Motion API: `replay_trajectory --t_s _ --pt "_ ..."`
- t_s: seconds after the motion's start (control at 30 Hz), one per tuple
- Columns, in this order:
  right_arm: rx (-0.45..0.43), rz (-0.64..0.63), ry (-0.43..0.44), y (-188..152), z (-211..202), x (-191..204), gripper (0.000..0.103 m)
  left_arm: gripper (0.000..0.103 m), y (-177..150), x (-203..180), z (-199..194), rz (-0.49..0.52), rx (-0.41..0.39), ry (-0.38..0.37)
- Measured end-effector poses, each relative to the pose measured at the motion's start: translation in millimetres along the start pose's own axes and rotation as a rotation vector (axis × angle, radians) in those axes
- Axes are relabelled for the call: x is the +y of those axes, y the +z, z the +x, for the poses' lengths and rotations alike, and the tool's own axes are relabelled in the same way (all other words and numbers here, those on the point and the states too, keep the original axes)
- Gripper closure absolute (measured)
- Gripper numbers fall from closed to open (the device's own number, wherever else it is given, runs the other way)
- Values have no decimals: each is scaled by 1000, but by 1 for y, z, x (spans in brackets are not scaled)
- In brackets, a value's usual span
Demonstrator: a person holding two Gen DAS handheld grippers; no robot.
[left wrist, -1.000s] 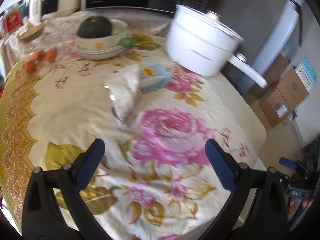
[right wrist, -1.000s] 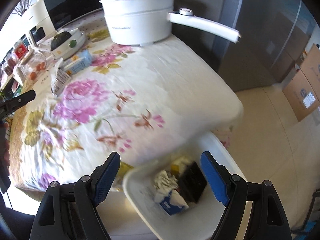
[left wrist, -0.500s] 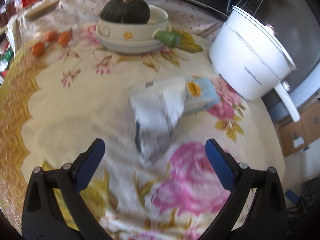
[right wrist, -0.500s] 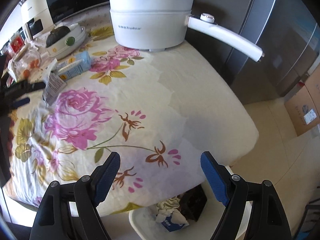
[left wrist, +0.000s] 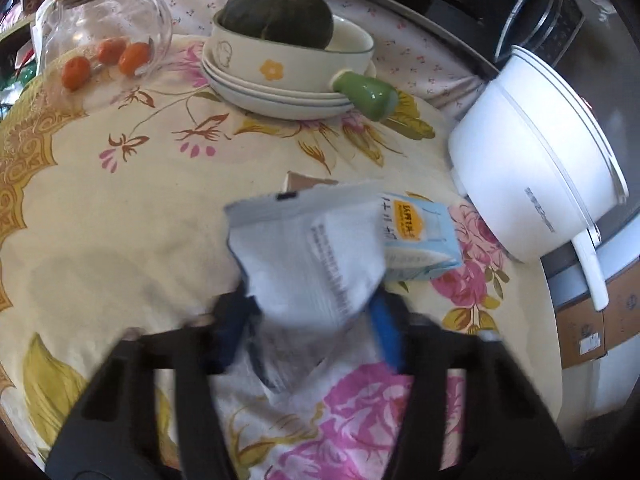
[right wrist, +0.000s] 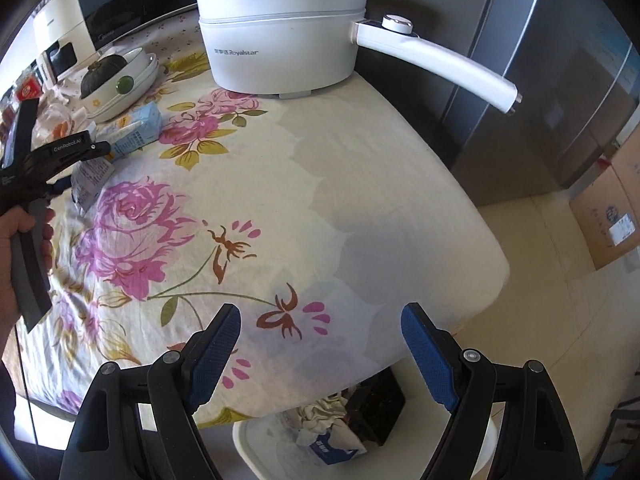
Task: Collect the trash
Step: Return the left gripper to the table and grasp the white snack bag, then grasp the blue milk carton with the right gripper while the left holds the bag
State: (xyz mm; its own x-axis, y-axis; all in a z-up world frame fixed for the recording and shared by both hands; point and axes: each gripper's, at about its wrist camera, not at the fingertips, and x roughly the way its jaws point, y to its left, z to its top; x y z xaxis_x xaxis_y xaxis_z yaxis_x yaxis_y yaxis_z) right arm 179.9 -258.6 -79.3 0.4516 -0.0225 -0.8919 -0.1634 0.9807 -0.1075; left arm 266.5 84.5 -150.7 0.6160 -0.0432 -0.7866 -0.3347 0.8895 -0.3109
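At the far left of the counter, well left of the white electric pot, a glass jar lay beside loose orange fruits, and just right of it a dark squash sat in a stack of bowls.

Half a second earlier the left gripper had been wide open and short of the crumpled white wrapper; now it had closed in round the wrapper's lower end — the blue pads pressed against both sides, though motion blur left it unclear how firm the grip was. The wrapper itself stood left of the pot and touching the blue drink carton, which lay at the pot's foot (another piece to collect, most likely).

That change suggested the pick had begun: next the wrapper would probably need lifting clear without dragging the carton.

Farther right, in the right wrist view, the right gripper hovered wide open and empty over the counter's near edge, opposite the pot — and below that edge the white bin already held some rubbish.
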Motion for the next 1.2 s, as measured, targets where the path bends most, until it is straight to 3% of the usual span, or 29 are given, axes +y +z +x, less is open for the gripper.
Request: replay_trajectory --t_s 0.13,0.3,0.43,0.6,0.7,0.77,0.83,1.1,1.2 --pt "2 -26 -8 -1 0 9 19 56 -4 2 -19 50 -32 -23" --pt "0 -36 -19 -1 1 22 19 56 -17 10 -58 124 3 -41" --pt "33 -37 21 -1 8 45 19 56 -26 26 -103 160 21 -47" --pt "46 -56 102 11 13 93 19 56 -36 53 -148 208 -31 -47" --pt "37 -49 183 30 16 121 16 56 -32 78 -159 152 -23 -83" --pt "16 -47 240 48 20 141 2 56 -31 89 -166 147 -34 -90" --pt "-20 -65 264 64 26 158 0 56 -29 95 -169 157 -39 -89" --pt "-86 -150 243 133 56 215 0 56 -9 134 -164 115 -32 -74" --pt "-74 -170 225 154 69 227 0 56 -6 145 -159 82 -13 -83"
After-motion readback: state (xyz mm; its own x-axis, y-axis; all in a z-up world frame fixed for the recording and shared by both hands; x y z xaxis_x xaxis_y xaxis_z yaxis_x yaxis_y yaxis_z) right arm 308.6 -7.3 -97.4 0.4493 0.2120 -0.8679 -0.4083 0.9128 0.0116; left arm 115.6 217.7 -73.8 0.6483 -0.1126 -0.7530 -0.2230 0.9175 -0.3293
